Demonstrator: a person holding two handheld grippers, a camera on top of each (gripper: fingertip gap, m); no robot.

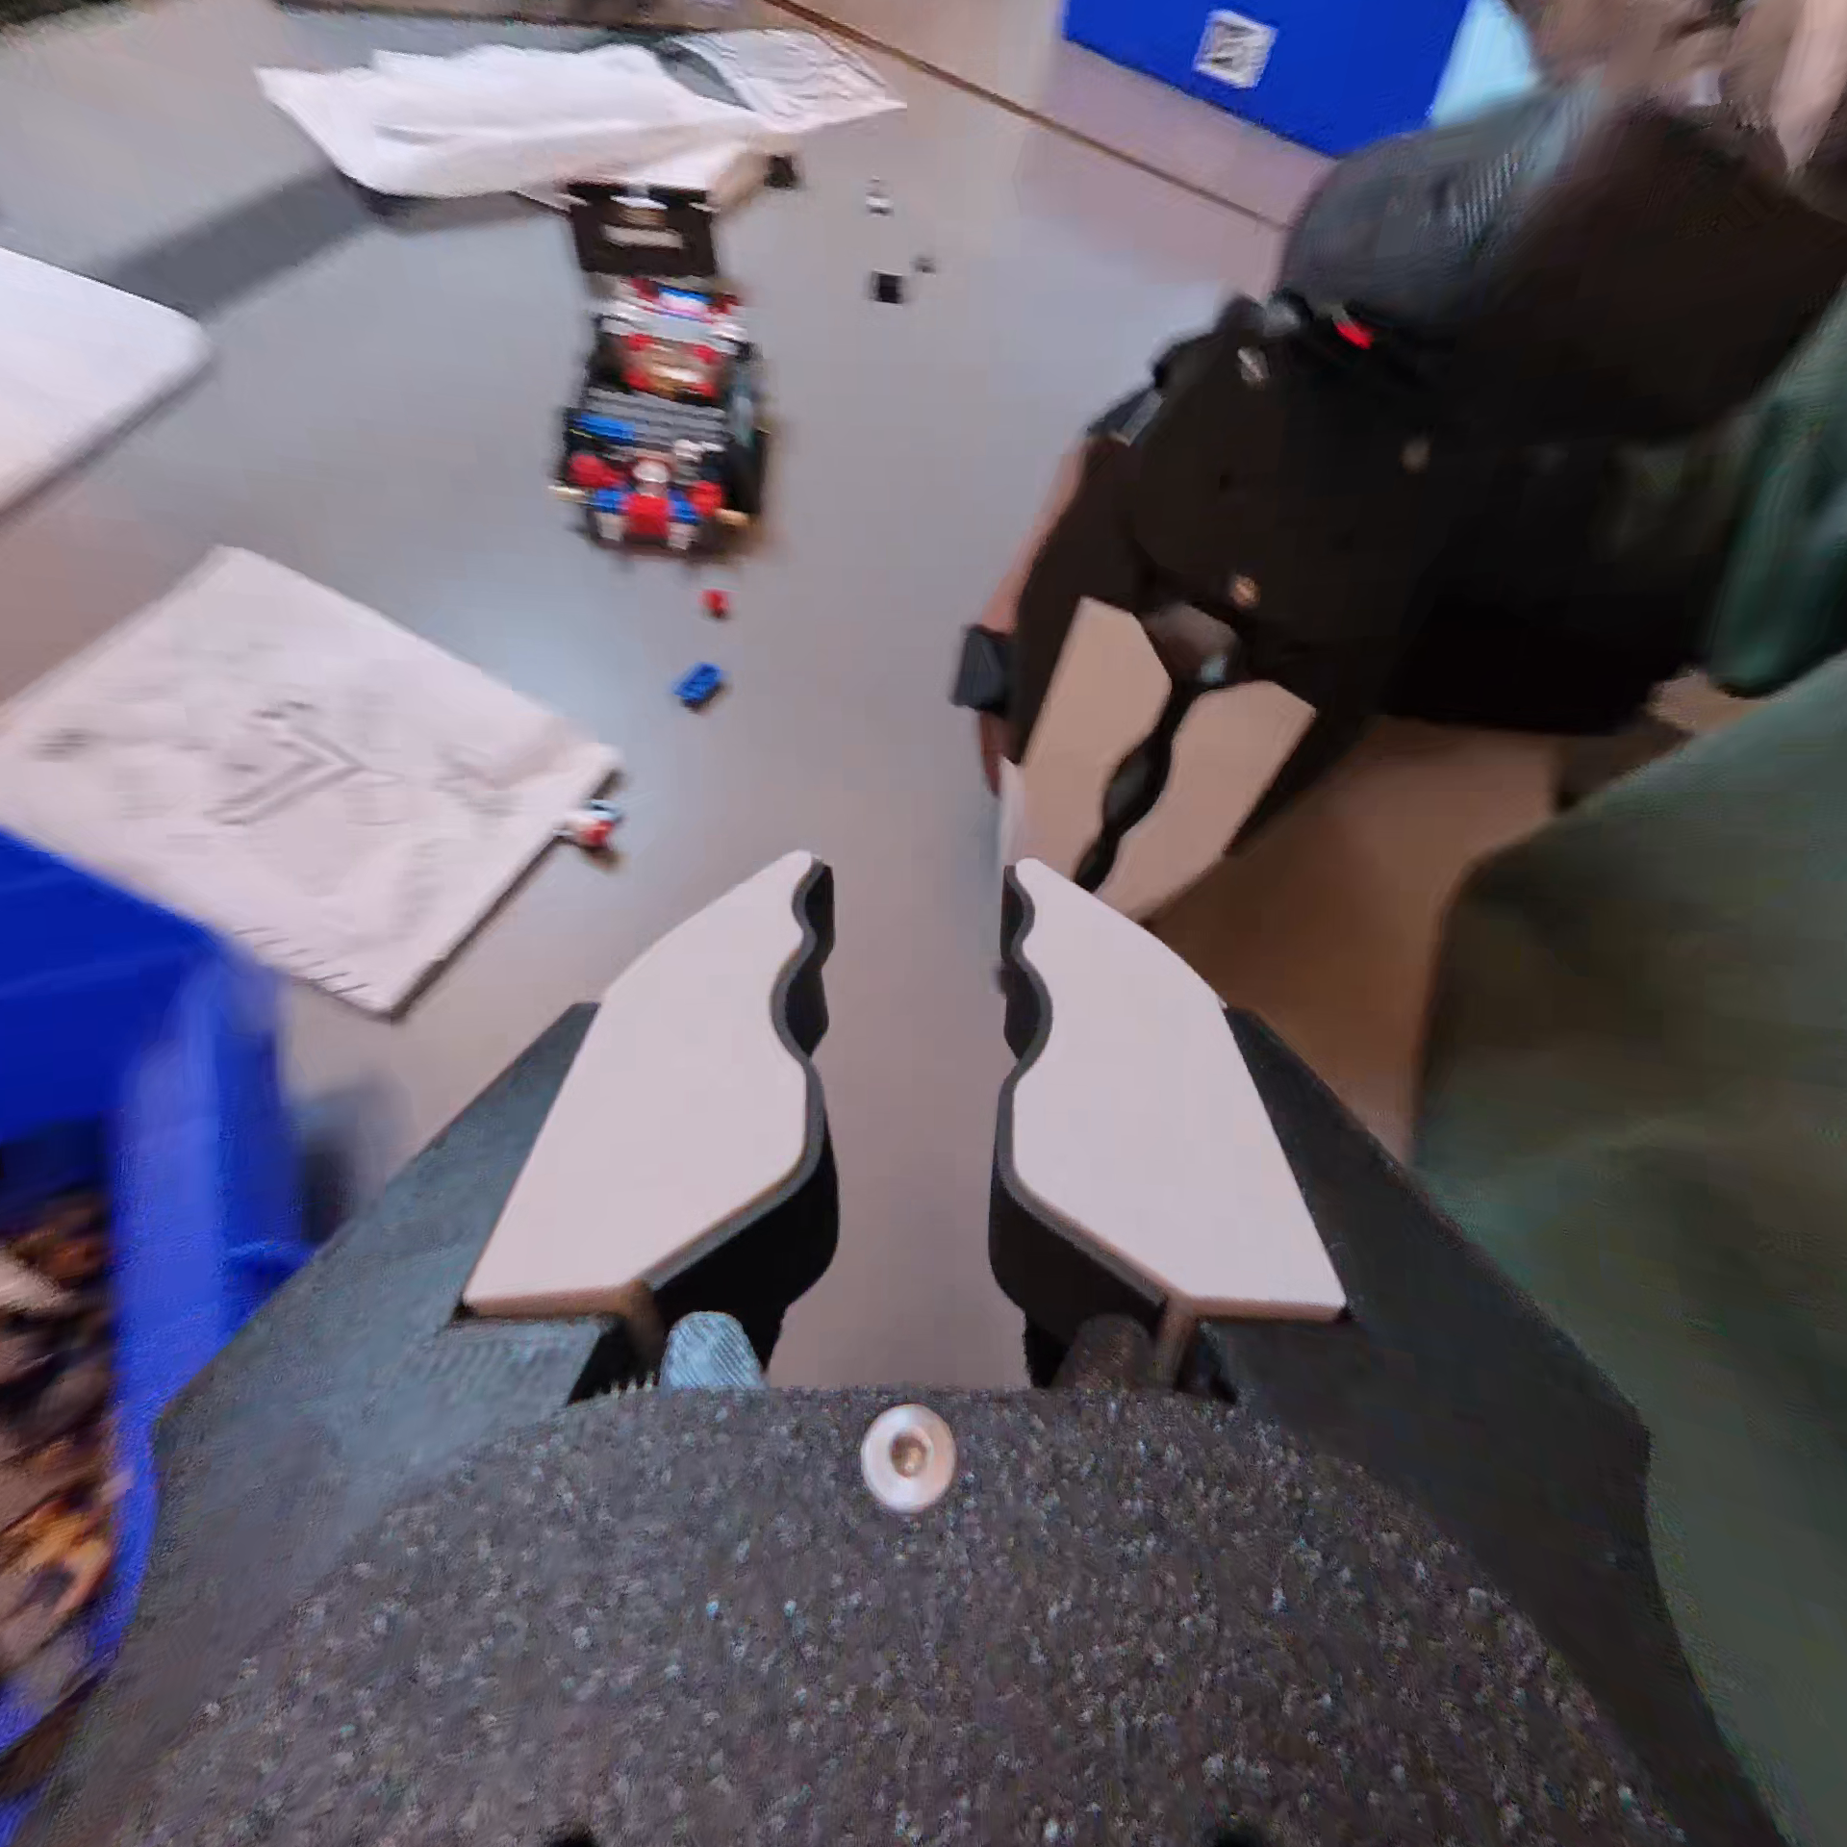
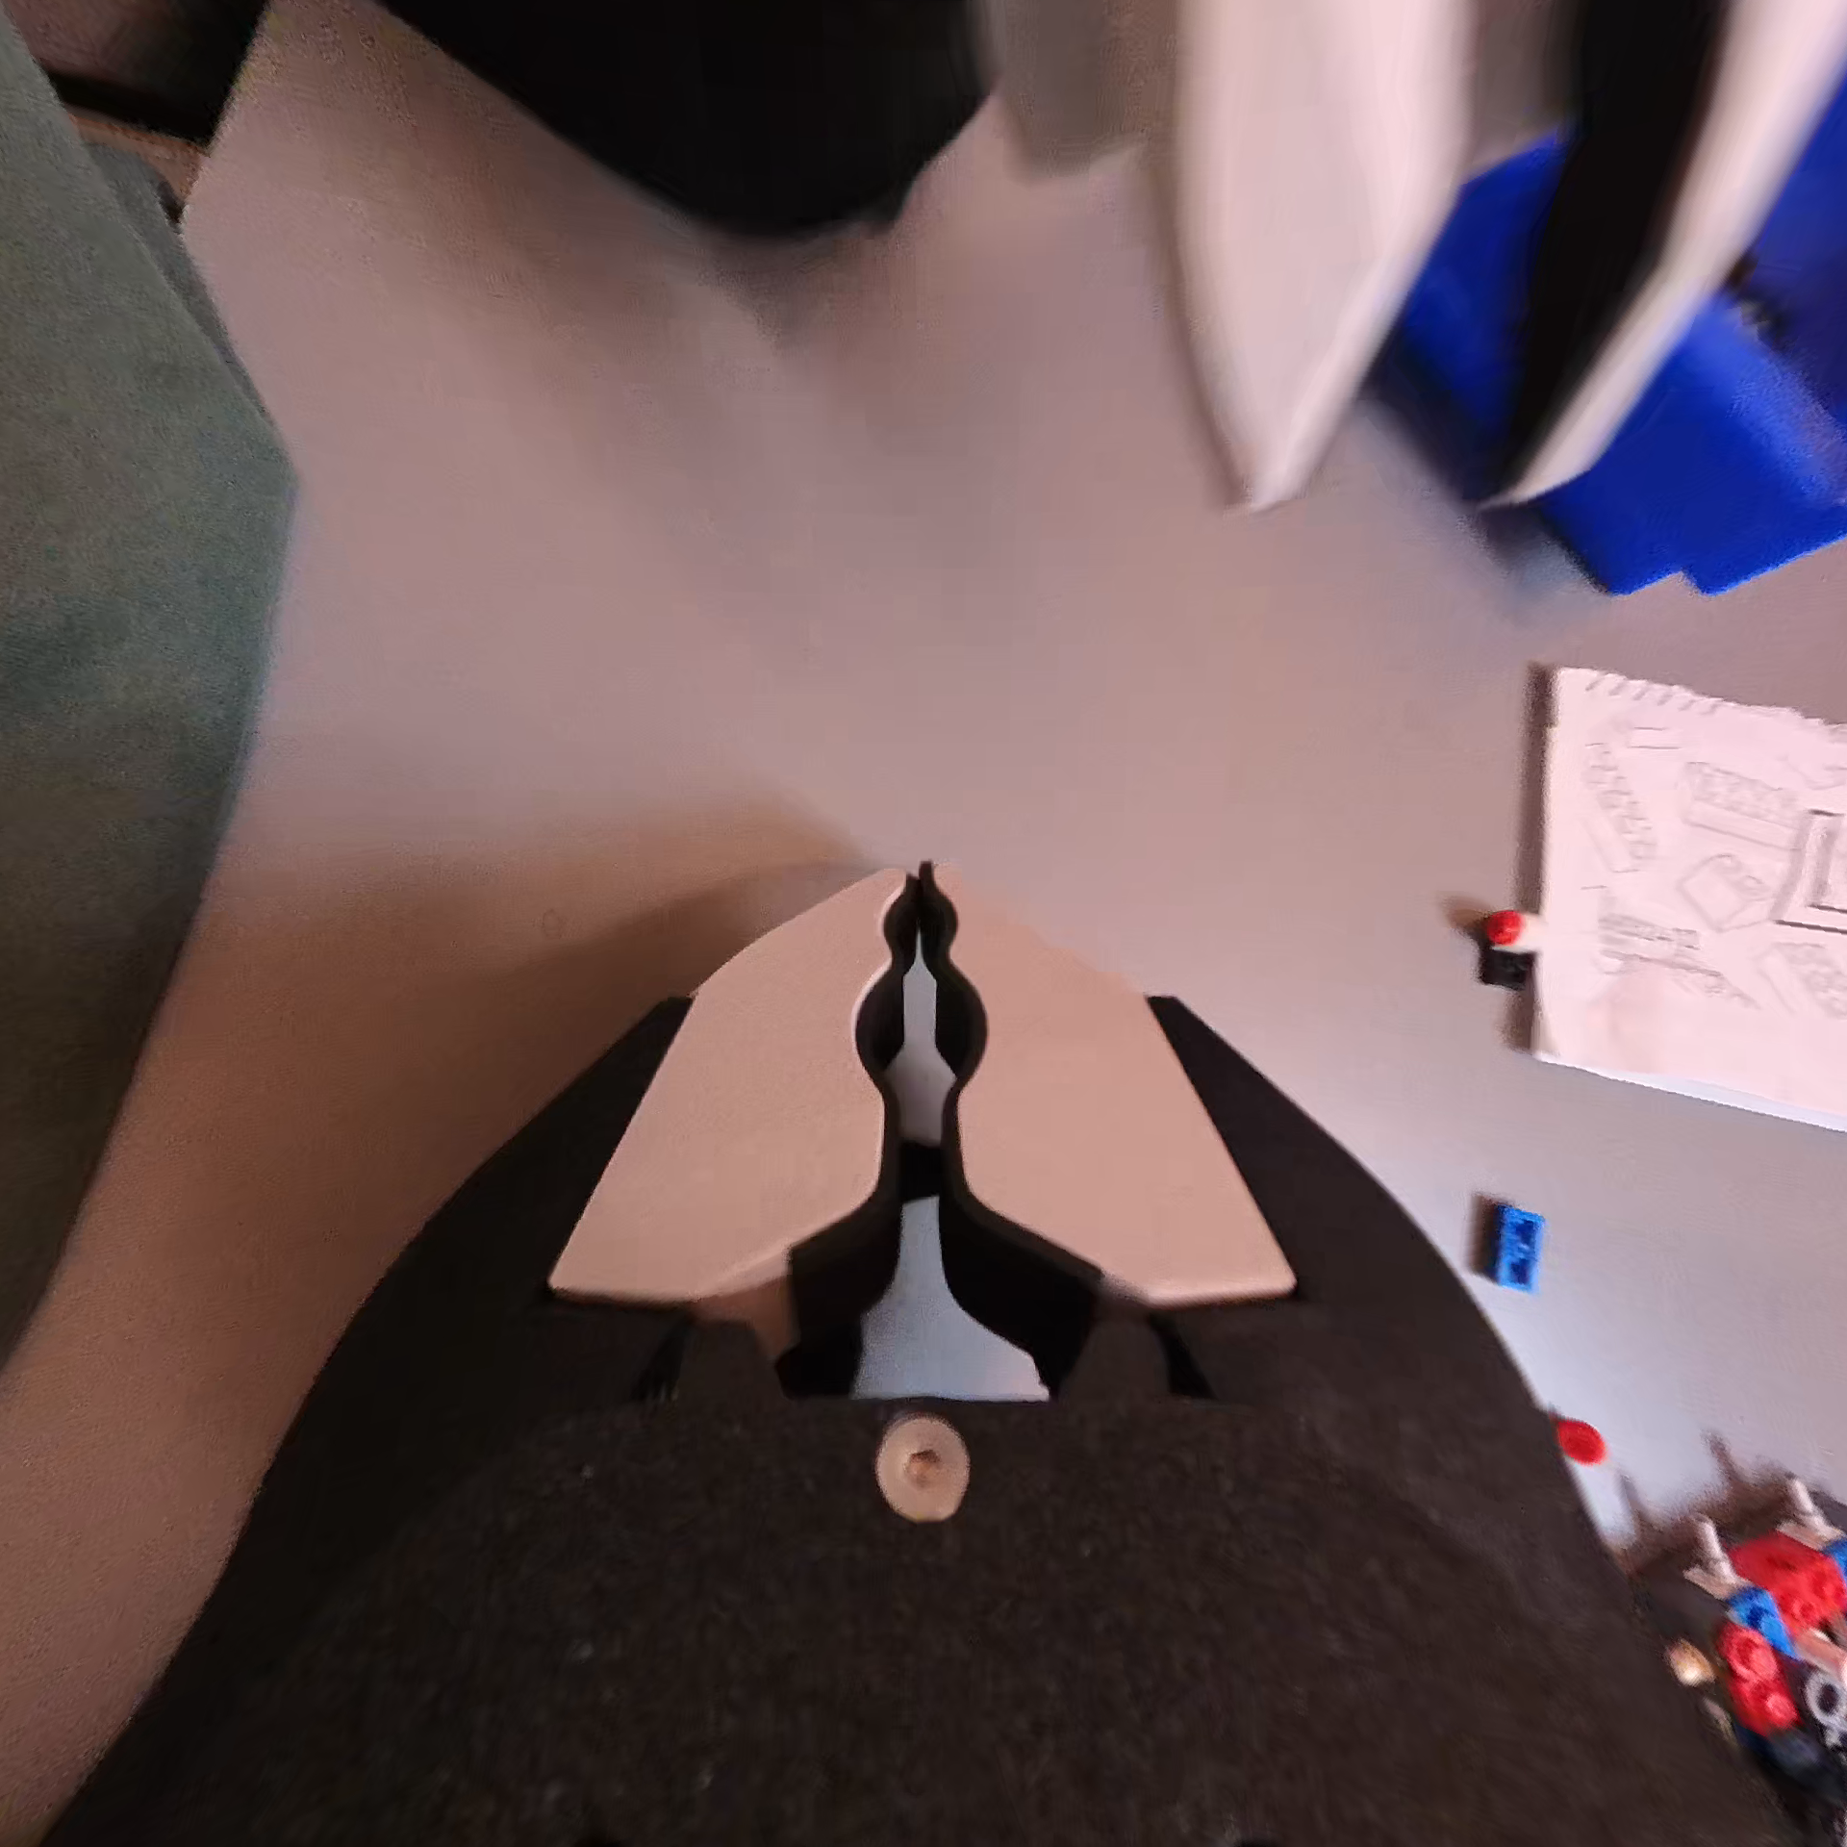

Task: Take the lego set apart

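Note:
The lego set (image 1: 660, 400), a black, red, blue and grey vehicle build, stands on the grey table (image 1: 400, 420) well ahead of my left gripper (image 1: 915, 880), which is open and empty above the table. A loose blue brick (image 1: 700, 685) and a small red piece (image 1: 715, 602) lie between them. My right gripper (image 2: 924, 880) is shut with its tips touching, over bare table, and I see nothing between the tips. It also shows in the left wrist view (image 1: 1089, 870) at right. The set's front (image 2: 1779, 1639) sits at the right wrist view's lower right, beside the blue brick (image 2: 1517, 1244).
A printed white sheet (image 1: 270, 760) lies at left with a small piece (image 1: 598, 825) at its corner. A blue bin (image 1: 110, 1049) is near left. A white bag (image 1: 560, 110) and small black pieces (image 1: 885, 285) lie far back. A green sleeve (image 1: 1649, 1099) is at right. My right fingertips sit around 9 cm from my left ones. The loose blue brick (image 1: 700, 685) is about equally far from each gripper, around 15 cm. My right wrist view (image 2: 1512, 1242) looks at it from another angle.

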